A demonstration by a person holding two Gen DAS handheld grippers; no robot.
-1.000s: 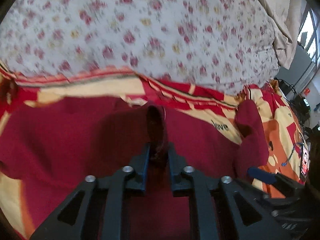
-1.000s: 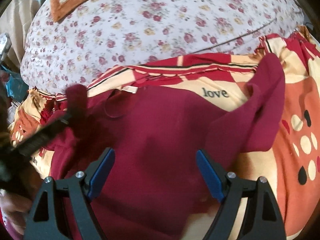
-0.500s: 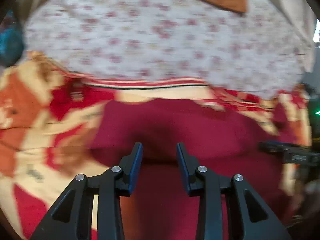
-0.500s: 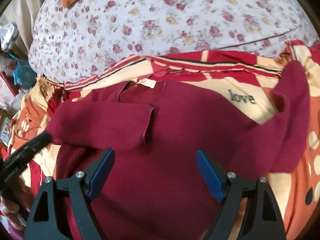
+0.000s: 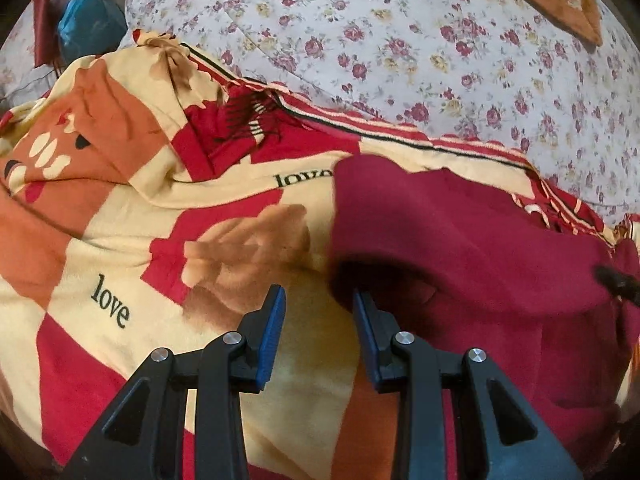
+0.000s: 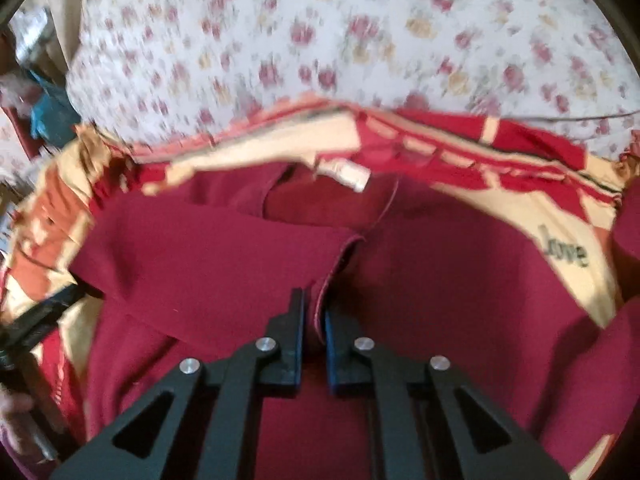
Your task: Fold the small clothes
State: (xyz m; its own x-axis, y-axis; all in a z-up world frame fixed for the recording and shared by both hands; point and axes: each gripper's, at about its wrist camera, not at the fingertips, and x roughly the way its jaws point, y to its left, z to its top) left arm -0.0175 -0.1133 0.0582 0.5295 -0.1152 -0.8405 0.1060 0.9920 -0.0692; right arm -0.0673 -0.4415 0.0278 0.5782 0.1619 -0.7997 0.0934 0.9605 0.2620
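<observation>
The maroon top (image 6: 460, 280) lies spread on a patterned blanket (image 5: 100, 248) over a bed, neck opening toward the far side, its left sleeve (image 6: 208, 264) folded across the chest. The right hand-held gripper (image 6: 315, 320) sits low over the middle of the top with its jaws drawn nearly together, and the sleeve's cuff edge (image 6: 320, 304) runs between the blue pads, pinched there. The left hand-held gripper (image 5: 318, 312) hovers just off the top's left edge, above bare blanket, its jaws a narrow gap apart with nothing between them; the folded shoulder of the top (image 5: 460, 248) lies just beside its right finger. A pale label (image 6: 346, 174) shows inside the collar, too blurred to read. The blanket, in red, cream and orange blocks, bears the word "love" (image 5: 110, 302) in several places. Beyond it lies a white quilt with small red flowers (image 5: 420, 40), and a blue bundle (image 5: 86, 26) sits at the far left.
</observation>
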